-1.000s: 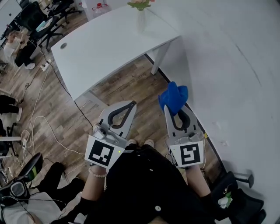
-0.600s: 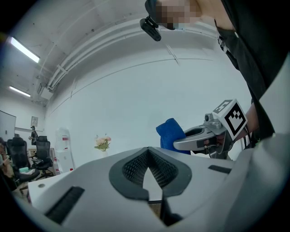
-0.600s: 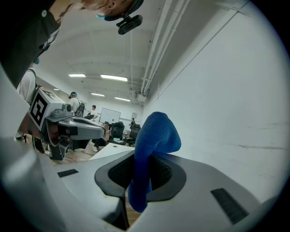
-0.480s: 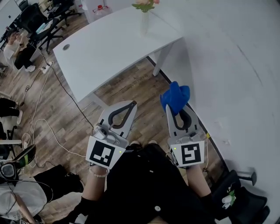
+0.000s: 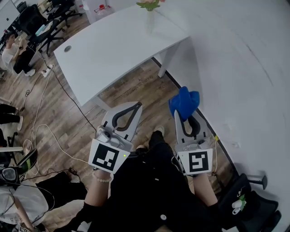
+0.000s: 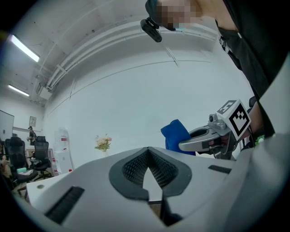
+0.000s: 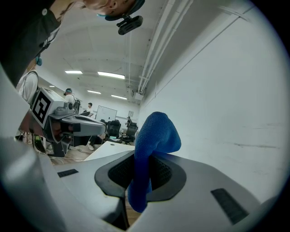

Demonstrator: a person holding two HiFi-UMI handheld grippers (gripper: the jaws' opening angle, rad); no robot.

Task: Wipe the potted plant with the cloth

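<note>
The plant (image 5: pixel 148 5), pink flowers in a pale vase, stands at the far end of a white table (image 5: pixel 108 50); in the left gripper view the plant (image 6: pixel 103 143) is small and distant. My right gripper (image 5: pixel 183 114) is shut on a blue cloth (image 5: pixel 183 102) that bunches up above its tips. In the right gripper view the cloth (image 7: pixel 152 136) is pinched between the jaws of the right gripper (image 7: pixel 142 156) and hangs below them. My left gripper (image 5: pixel 135 105) is shut and empty. Its jaws meet at the tip in the left gripper view (image 6: pixel 148 151). Both grippers are held level, well short of the table.
A white wall (image 5: pixel 244 77) runs along the right. Cables (image 5: pixel 43 122) trail over the wooden floor on the left. Office chairs (image 5: pixel 34 18) and a seated person (image 5: pixel 11 50) are at the upper left. A black chair (image 5: pixel 253 208) stands at the lower right.
The person has edged forward; a shoe now shows between the grippers. Both grippers keep their pose, the right one still holding the cloth.
</note>
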